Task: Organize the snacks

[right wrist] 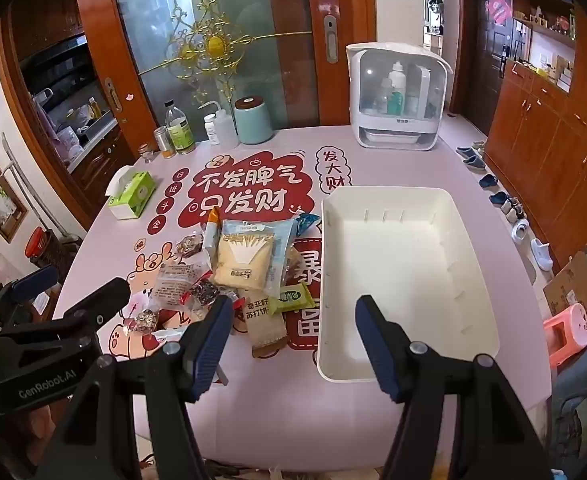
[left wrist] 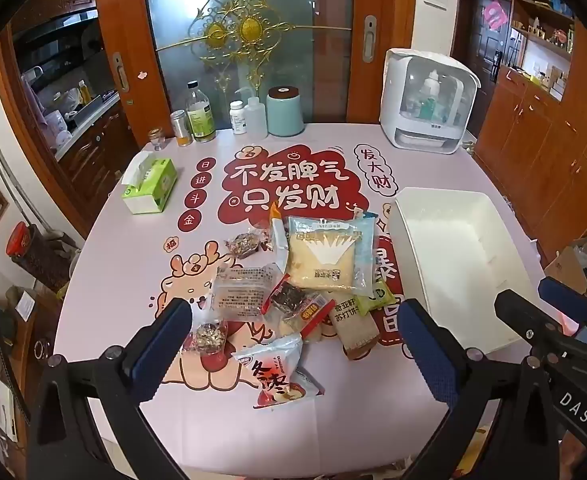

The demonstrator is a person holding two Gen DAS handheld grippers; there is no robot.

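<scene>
A pile of snack packets lies mid-table: a large pale yellow bag (left wrist: 320, 258) (right wrist: 244, 258), a red-and-white jujube bag (left wrist: 279, 376) nearest me, a cracker pack (left wrist: 353, 326) (right wrist: 263, 322), a small green packet (left wrist: 379, 298) (right wrist: 293, 296), a clear packet (left wrist: 241, 290) and nut bars (left wrist: 207, 336). An empty white bin (left wrist: 457, 264) (right wrist: 401, 276) stands right of the pile. My left gripper (left wrist: 293, 344) is open and empty above the pile's near side. My right gripper (right wrist: 293, 344) is open and empty over the bin's near left corner.
A green tissue box (left wrist: 151, 186) sits at the left. Bottles and a teal canister (left wrist: 284, 110) line the far edge. A white sterilizer cabinet (left wrist: 427, 100) stands at the far right. Wooden cabinets, shoes and a pink stool (right wrist: 565, 330) are right of the table.
</scene>
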